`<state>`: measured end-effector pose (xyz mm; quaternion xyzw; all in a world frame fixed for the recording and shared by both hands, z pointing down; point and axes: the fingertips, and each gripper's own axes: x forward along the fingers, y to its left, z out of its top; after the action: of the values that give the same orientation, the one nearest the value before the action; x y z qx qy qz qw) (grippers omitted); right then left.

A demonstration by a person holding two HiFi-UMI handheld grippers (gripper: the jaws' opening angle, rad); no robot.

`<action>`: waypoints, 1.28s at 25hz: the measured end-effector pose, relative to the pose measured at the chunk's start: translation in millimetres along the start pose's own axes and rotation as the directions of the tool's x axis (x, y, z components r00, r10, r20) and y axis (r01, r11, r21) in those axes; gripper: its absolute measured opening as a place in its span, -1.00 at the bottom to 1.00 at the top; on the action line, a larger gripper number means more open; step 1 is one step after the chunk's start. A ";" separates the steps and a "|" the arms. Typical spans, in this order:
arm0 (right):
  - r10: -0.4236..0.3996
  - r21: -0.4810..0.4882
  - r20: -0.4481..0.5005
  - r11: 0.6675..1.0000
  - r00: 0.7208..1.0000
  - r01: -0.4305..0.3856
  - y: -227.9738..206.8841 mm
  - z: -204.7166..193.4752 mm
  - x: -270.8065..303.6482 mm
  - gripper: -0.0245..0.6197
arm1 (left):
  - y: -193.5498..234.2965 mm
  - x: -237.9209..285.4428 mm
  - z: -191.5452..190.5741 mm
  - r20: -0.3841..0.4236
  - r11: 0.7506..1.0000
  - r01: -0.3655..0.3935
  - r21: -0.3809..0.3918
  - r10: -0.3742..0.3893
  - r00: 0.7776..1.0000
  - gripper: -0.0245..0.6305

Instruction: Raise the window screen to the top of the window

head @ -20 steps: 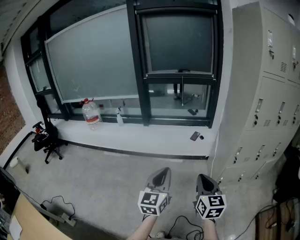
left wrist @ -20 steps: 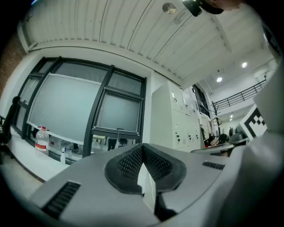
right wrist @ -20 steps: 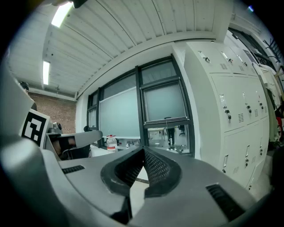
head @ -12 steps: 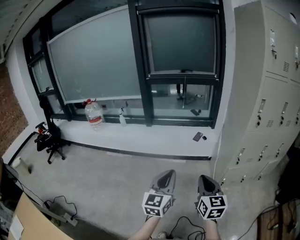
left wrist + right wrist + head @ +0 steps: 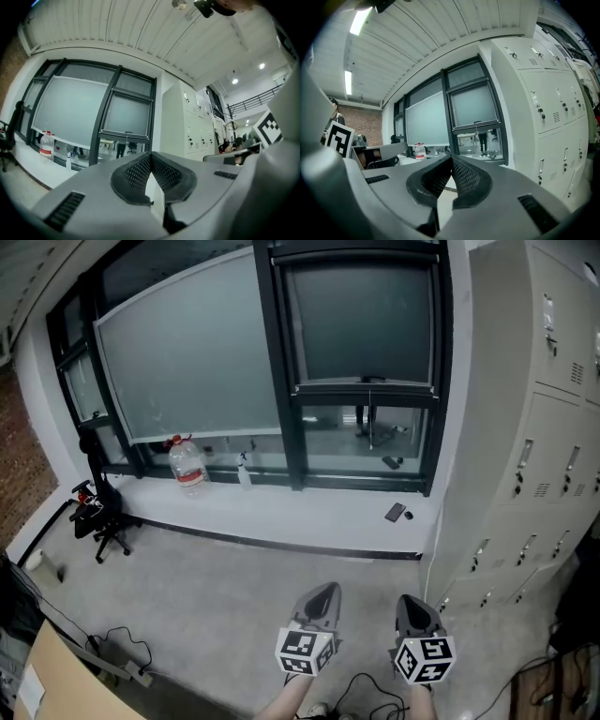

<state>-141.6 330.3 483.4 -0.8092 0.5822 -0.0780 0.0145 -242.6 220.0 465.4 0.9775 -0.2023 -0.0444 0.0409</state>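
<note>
The window screen (image 5: 364, 324) is a grey panel in the dark frame of the right window pane. Its bottom bar (image 5: 367, 387) sits about two thirds of the way down the pane, with a small handle at the middle and clear glass below. Both grippers hang low at the bottom of the head view, well back from the window across the floor. My left gripper (image 5: 323, 593) is shut with nothing in it, and so is my right gripper (image 5: 413, 604). The screen (image 5: 125, 115) shows far ahead of the closed left jaws and likewise, the screen (image 5: 475, 104), ahead of the closed right jaws.
A white sill (image 5: 281, 512) runs under the windows, bearing a large water bottle (image 5: 187, 468), a small spray bottle (image 5: 244, 472) and a phone (image 5: 395, 513). Grey lockers (image 5: 534, 427) stand at the right. A black chair base (image 5: 97, 517) and floor cables (image 5: 112, 652) lie at the left.
Almost nothing: the head view has shifted slightly, and both grippers stay shut and low, no nearer the window.
</note>
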 end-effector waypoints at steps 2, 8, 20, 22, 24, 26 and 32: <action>0.013 0.001 -0.008 1.000 1.000 -0.013 -5.1 -4.5 -1.1 -0.91 | -0.6 1.9 -0.8 0.001 1.000 -0.005 0.018 0.005 1.000 -0.92; 0.039 -0.009 -0.044 0.999 0.998 -0.039 -17.0 -16.9 10.2 -0.91 | 11.5 9.9 -3.3 -0.008 0.998 -0.035 0.059 0.035 0.999 -0.92; 0.028 -0.026 -0.036 0.999 0.999 -0.029 -89.6 -5.4 185.8 -0.91 | 107.5 166.5 -37.4 -0.021 0.997 -0.063 0.036 0.064 0.998 -0.92; 0.017 -0.036 -0.029 0.999 0.999 -0.018 -106.1 10.5 225.0 -0.91 | 129.2 205.0 -28.5 -0.009 0.998 -0.056 0.039 0.057 0.998 -0.92; 0.006 -0.052 -0.017 0.999 1.000 -0.006 -120.4 25.1 261.1 -0.91 | 149.3 241.8 -17.4 0.009 0.998 -0.045 0.053 0.045 0.999 -0.92; -0.002 -0.056 -0.008 0.998 1.000 0.002 -131.6 36.9 294.0 -0.91 | 168.9 275.3 -7.0 0.022 0.997 -0.044 0.068 0.042 0.999 -0.92; 0.005 -0.079 -0.018 0.997 1.000 -0.007 -167.2 48.1 382.8 -0.91 | 209.4 362.3 -6.2 0.028 0.996 -0.050 0.070 0.048 0.998 -0.92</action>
<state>141.1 19.3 496.8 -0.8067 0.5873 -0.0619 -0.0223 7.2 -115.8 466.5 0.9723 -0.2283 -0.0492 0.0046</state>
